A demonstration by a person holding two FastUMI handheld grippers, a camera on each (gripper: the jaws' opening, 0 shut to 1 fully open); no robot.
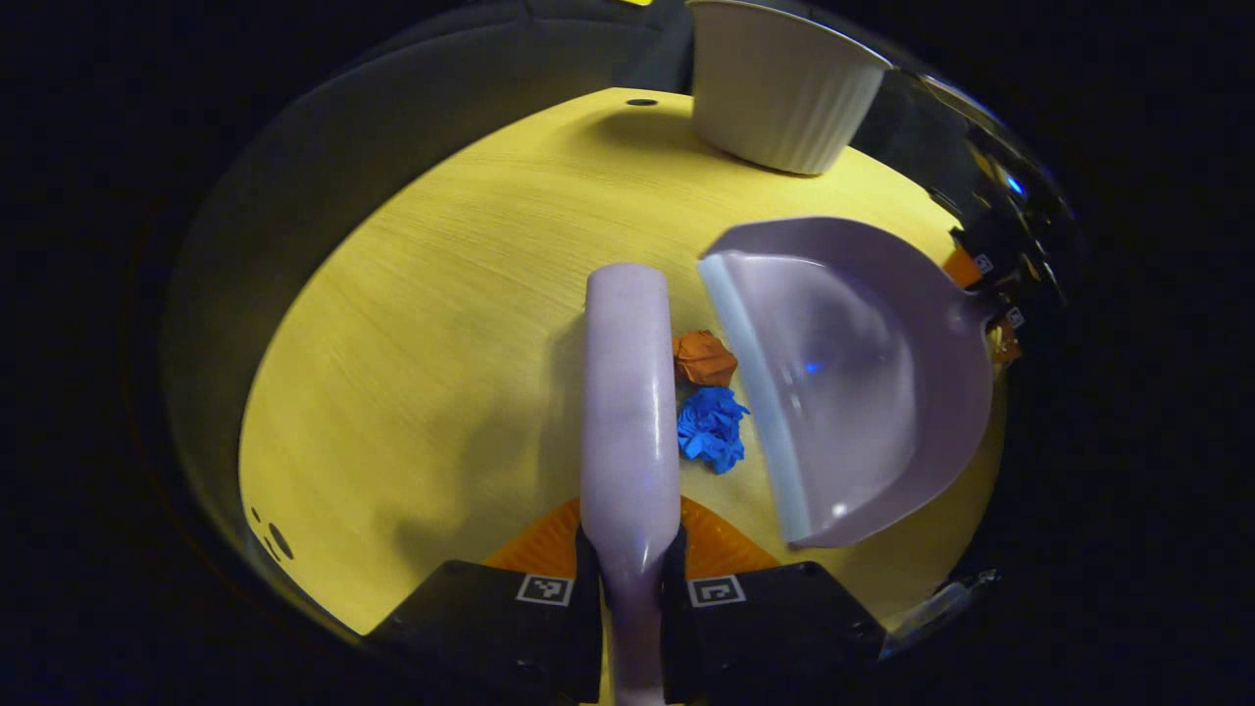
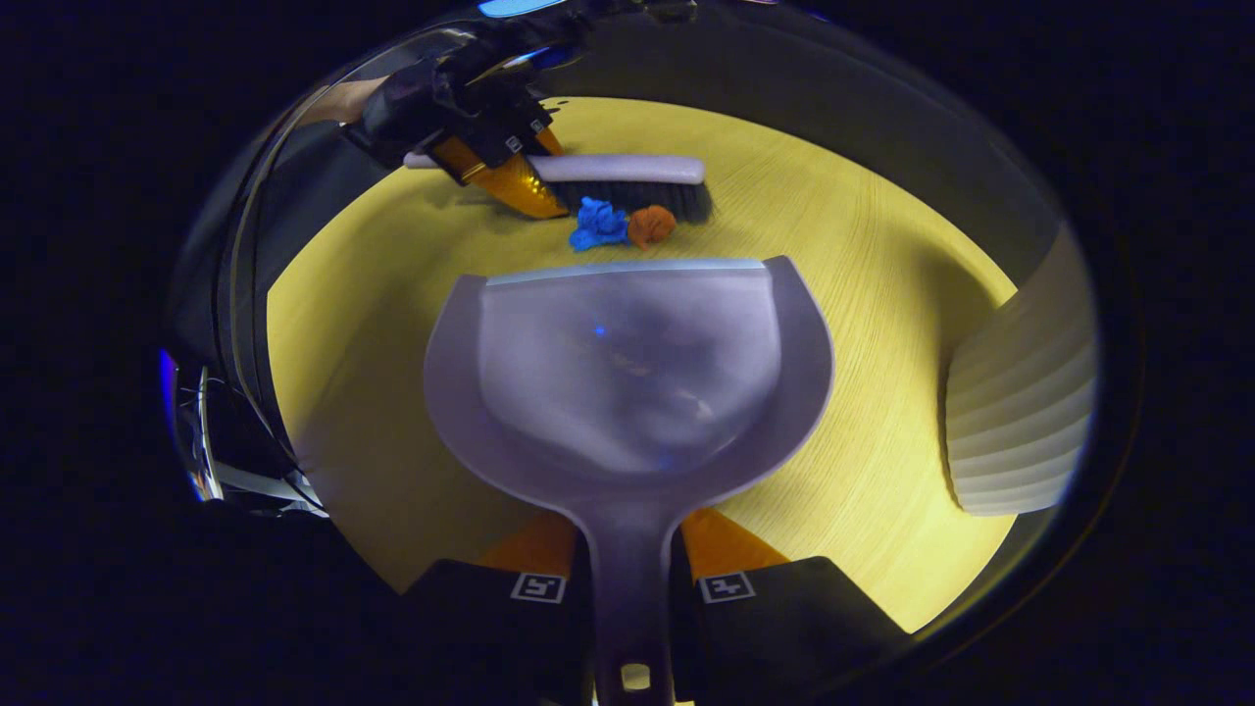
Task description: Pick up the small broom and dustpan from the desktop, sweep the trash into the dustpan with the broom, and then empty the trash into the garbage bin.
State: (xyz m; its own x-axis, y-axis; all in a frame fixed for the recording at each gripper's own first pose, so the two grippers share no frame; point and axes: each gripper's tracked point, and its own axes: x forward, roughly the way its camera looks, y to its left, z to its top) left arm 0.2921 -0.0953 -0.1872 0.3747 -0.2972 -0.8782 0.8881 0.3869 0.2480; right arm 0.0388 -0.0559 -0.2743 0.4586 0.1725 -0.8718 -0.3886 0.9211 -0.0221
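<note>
I am gripping the broom (image 1: 629, 392) by its stiff, light, slick-looking handle in my left gripper (image 1: 632, 588), its long axis lying along the dustpan (image 2: 627, 382) lip, bristles behind two light paper wads (image 1: 708, 407). My right gripper (image 2: 632, 586) is clamping the dustpan handle, mouth facing the broom, bin (image 1: 779, 88) beyond.

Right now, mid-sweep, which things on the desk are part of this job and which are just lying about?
Part of the job:
- lilac plastic broom, in left gripper
- lilac plastic dustpan, in right gripper
- crumpled blue paper ball
- crumpled orange paper ball
- white ribbed garbage bin

Just there:
- yellow wooden desktop; nothing else loose on it.
</note>
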